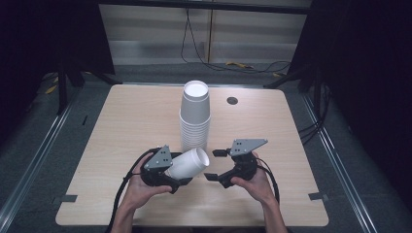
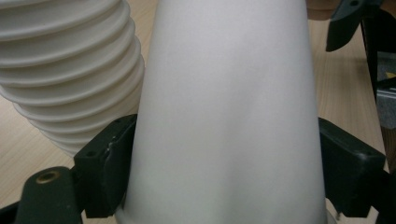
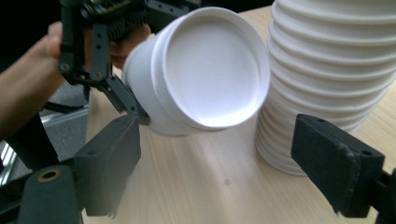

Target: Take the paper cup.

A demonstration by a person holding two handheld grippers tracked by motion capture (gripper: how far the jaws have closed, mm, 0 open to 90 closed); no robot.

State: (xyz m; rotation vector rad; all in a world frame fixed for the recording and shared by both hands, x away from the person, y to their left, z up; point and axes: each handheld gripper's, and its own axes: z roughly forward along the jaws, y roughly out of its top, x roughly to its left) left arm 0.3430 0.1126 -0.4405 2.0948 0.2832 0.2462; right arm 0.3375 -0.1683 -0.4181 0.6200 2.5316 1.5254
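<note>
The table [image 1: 121, 126] is carrying a stack of white cups [image 1: 195, 116] near its middle. Toward the near edge, the left tongs [image 1: 180, 175] are gripping one white cup [image 1: 189, 164], lying almost level, its long axis pointing toward the open right tongs [image 1: 216, 164].

Left gripper [image 1: 180, 171] clamped, right gripper [image 1: 215, 164] agape
</note>
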